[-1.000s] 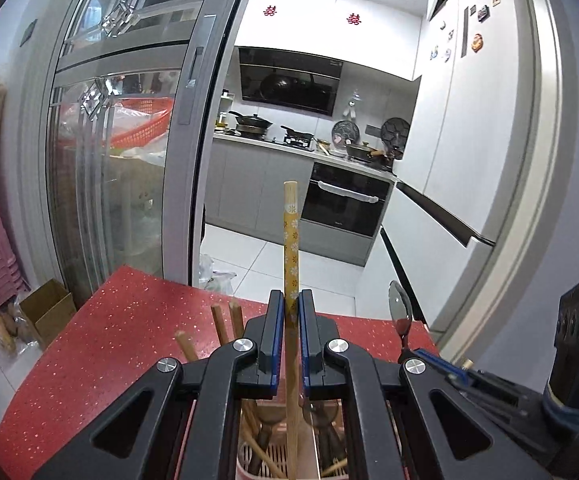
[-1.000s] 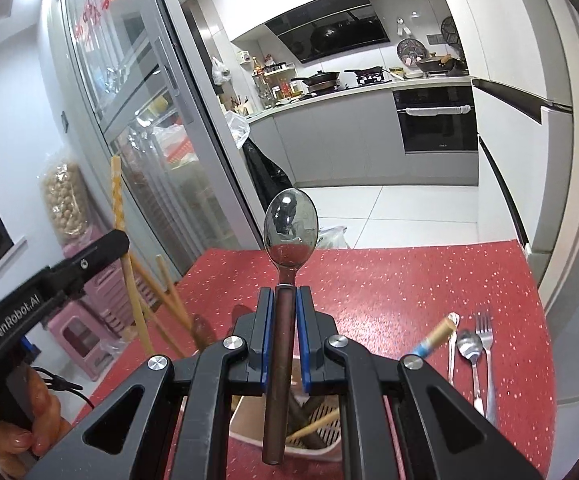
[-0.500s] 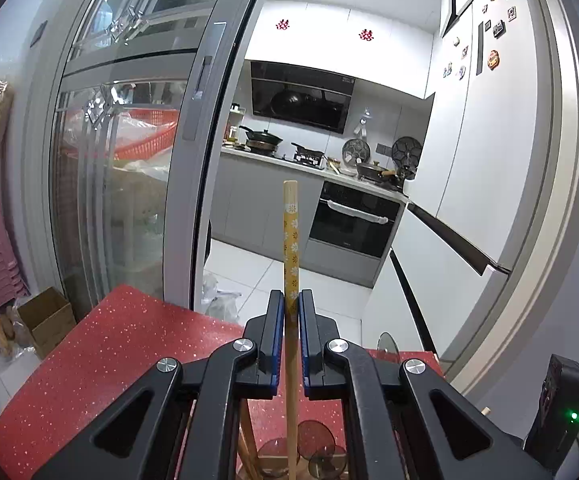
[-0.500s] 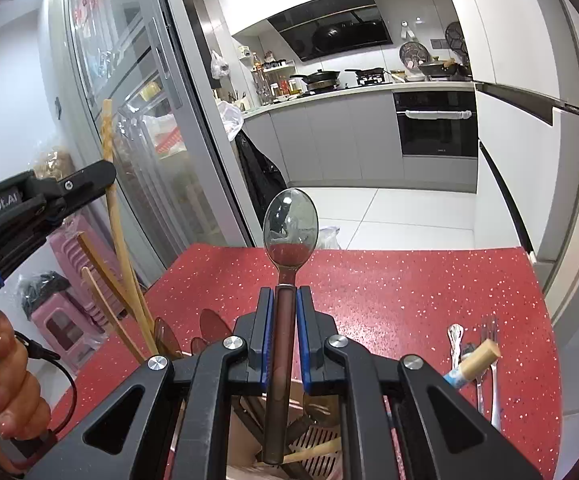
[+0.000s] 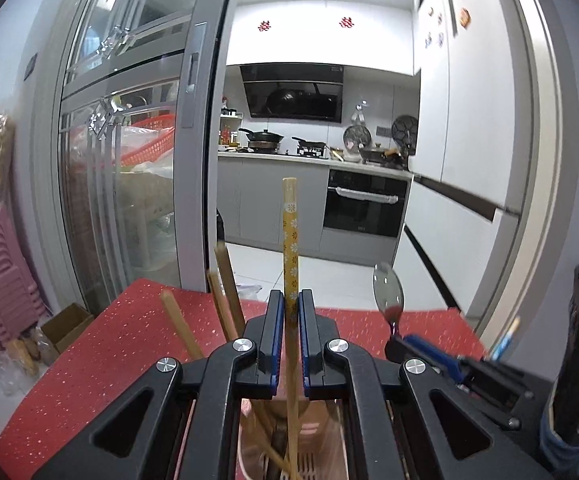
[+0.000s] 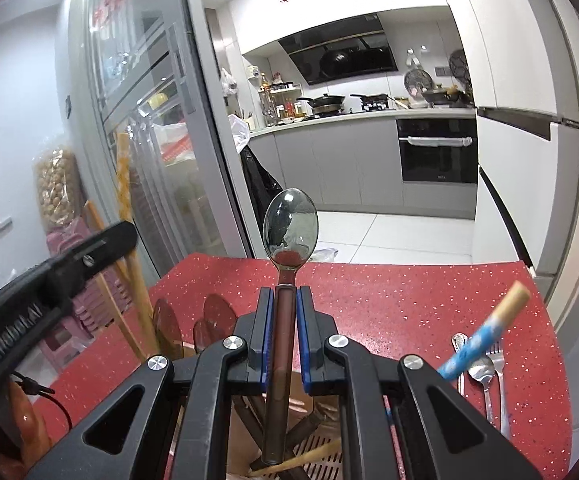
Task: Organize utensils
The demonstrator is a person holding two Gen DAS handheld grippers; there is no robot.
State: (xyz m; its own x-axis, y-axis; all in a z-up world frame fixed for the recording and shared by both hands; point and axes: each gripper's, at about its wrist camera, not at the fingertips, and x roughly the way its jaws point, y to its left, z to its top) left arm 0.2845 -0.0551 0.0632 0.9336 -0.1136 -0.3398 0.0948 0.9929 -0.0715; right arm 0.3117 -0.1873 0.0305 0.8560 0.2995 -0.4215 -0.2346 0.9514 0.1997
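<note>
In the left wrist view, the left gripper [image 5: 288,312] is clamped on a yellow flower-print chopstick [image 5: 290,240], which stands pretty much upright, its long axis running straight up between the blue pads and its lower end dipping into the pinkish utensil holder [image 5: 313,428] right underneath. So the holder lies directly below the tongs, and lining that vertical axis up with the opening looks like the whole game for the drop. A few plain wooden chopsticks [image 5: 225,292] lean out of the same holder just to the left. Off to the right, the other gripper shows with its spoon sticking up. In the right wrist view, the right gripper [image 6: 285,312] is pinched shut on a dark-handled spoon [image 6: 289,228], bowl up, handle pointing down into the holder [image 6: 313,452] below. Same deal: upright axis, target straight under. Both hands seem about equally near the holder, side by side. Some forks and a spoon [image 6: 485,376] lie flat on the red table [image 6: 409,300], well off to the right.
</note>
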